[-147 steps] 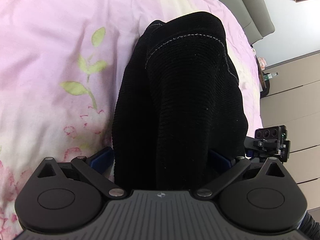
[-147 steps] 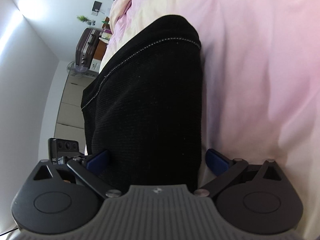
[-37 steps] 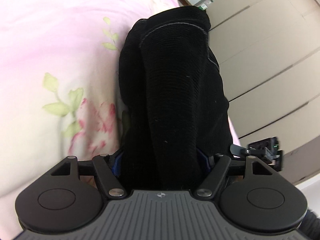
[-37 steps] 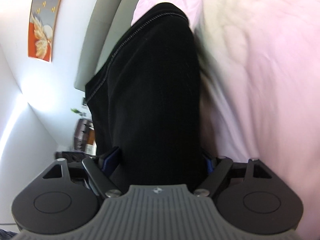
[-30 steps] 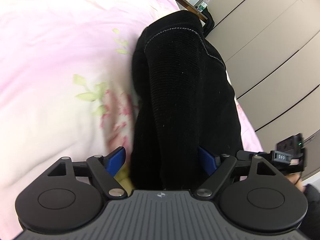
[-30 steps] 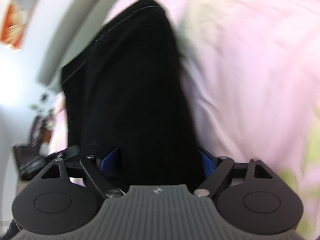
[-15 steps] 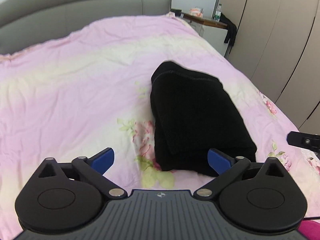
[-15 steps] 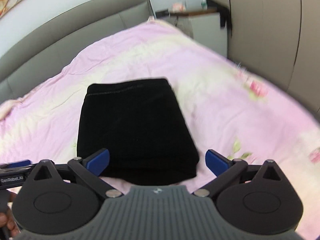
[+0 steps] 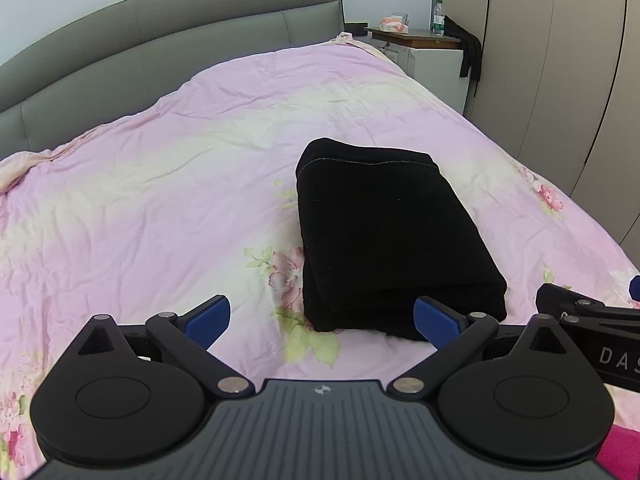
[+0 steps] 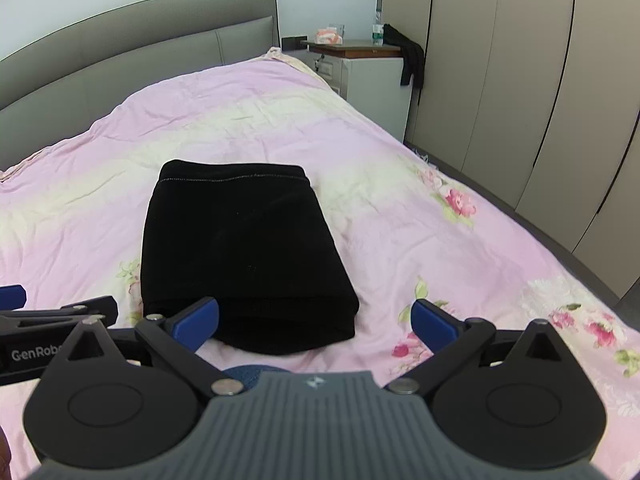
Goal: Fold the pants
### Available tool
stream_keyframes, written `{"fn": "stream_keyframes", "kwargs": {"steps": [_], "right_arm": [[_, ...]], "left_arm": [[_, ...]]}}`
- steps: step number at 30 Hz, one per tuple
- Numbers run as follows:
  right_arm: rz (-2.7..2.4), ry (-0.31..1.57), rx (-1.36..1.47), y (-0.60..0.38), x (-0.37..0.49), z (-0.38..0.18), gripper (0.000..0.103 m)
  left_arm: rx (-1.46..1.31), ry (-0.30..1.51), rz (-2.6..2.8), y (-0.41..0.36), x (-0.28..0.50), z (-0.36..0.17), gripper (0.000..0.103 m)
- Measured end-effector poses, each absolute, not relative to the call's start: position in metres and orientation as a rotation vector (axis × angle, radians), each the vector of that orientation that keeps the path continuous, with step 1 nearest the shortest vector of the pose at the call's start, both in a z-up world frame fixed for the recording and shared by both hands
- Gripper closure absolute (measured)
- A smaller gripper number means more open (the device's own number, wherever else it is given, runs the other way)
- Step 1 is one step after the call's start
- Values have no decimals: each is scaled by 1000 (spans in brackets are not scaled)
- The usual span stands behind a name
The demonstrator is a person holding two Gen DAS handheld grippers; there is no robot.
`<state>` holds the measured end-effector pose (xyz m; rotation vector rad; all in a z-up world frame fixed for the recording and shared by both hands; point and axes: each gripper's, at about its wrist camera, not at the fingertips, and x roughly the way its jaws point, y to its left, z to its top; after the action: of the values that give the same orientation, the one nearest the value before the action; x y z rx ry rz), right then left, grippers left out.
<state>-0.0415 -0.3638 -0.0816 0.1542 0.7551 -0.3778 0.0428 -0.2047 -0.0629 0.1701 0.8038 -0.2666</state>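
Pants point(image 9: 384, 236) released since earlier, folded, long axis toward headboard point(image 9: 168, 36).

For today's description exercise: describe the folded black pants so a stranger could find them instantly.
Start at the big bed with the pink floral quilt. On it lies a neat rectangular bundle, the folded black pants. It is the only dark item on the quilt.

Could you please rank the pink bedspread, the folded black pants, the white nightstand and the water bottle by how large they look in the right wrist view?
1. Pink bedspread
2. Folded black pants
3. White nightstand
4. Water bottle
The nightstand and bottle stand much farther from the camera, so they look smaller than they truly are.
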Motion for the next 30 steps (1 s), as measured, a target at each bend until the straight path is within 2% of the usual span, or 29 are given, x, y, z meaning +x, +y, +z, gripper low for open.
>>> {"fn": "stream_keyframes", "kwargs": {"steps": [30], "right_arm": [[-369, 749, 160, -365, -53, -75, 5]], "left_arm": [[162, 791, -269, -211, 41, -57, 0]]}}
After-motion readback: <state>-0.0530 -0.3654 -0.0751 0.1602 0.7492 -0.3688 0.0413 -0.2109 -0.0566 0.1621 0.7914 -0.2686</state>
